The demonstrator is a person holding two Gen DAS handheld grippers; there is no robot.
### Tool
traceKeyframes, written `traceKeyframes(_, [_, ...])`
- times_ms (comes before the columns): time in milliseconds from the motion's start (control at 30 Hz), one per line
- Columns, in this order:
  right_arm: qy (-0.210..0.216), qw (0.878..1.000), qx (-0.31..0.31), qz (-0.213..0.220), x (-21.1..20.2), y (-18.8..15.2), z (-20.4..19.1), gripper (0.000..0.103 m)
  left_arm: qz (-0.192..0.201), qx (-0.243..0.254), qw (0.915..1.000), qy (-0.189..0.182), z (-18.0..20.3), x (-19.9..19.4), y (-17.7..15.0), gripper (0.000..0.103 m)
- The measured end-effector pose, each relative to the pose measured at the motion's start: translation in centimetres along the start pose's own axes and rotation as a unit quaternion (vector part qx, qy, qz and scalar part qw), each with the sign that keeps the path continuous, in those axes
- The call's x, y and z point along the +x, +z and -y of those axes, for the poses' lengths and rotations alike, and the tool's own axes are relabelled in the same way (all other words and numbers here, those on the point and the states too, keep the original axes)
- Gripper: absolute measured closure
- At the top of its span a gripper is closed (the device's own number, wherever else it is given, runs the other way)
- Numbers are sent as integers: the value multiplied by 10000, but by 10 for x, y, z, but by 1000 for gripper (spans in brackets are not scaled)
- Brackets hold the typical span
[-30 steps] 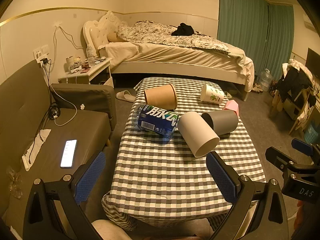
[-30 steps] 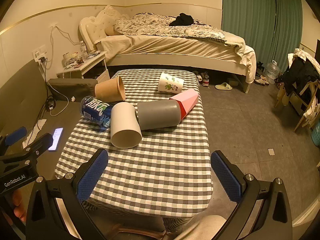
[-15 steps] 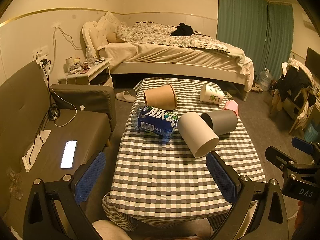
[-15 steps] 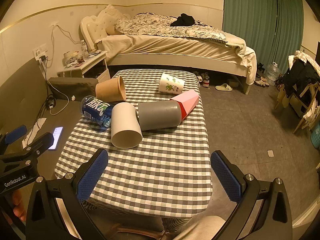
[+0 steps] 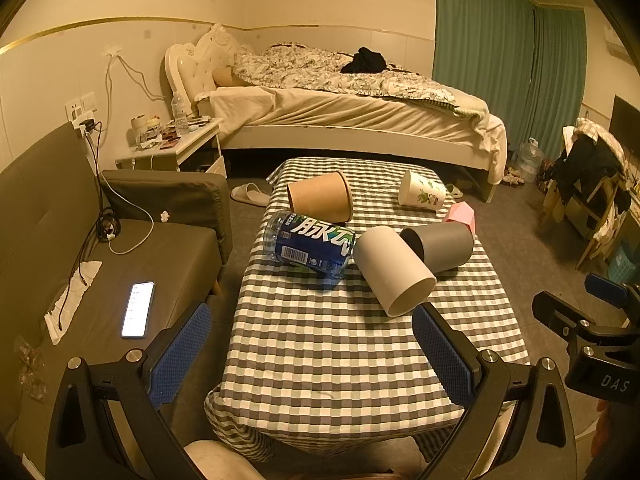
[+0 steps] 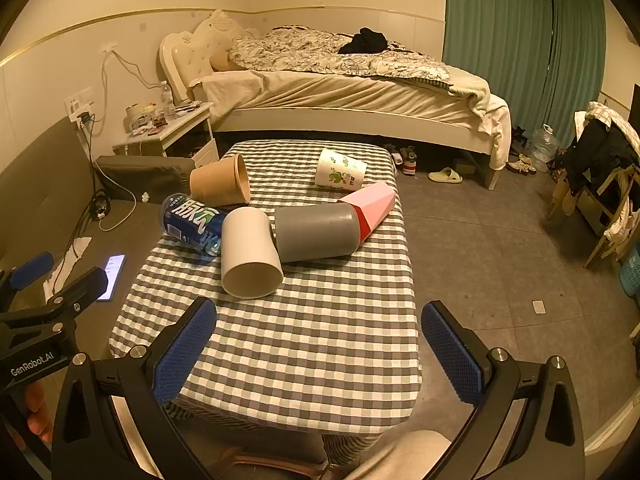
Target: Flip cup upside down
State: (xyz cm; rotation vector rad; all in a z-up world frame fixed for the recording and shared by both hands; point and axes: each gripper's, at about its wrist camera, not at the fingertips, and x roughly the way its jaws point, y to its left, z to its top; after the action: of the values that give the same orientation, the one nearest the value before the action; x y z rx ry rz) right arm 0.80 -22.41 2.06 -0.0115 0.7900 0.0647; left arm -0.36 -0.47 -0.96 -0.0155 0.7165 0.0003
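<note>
Several cups lie on their sides on a checked tablecloth (image 5: 328, 344): a white cup (image 5: 394, 276) (image 6: 250, 254) with its mouth towards me, a grey cup (image 5: 440, 246) (image 6: 316, 232) behind it, a brown paper cup (image 5: 320, 196) (image 6: 220, 186) and a printed white cup (image 5: 422, 196) (image 6: 340, 170) further back. My left gripper (image 5: 312, 354) is open and empty over the table's near end. My right gripper (image 6: 318, 350) is open and empty, also short of the cups.
A blue-labelled bottle (image 5: 310, 244) lies beside the white cup, and a pink carton (image 6: 372, 206) lies against the grey cup. A dark sofa (image 5: 120, 280) with a lit phone (image 5: 138, 308) is on the left. A bed (image 5: 340, 108) stands behind the table.
</note>
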Motion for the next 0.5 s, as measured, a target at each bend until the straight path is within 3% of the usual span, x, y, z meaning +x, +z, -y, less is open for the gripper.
traceKeyframes(500, [-41,9995,-198,247,-35,15,-3,0,70,-152,9998,-69,-5,-30,30,0])
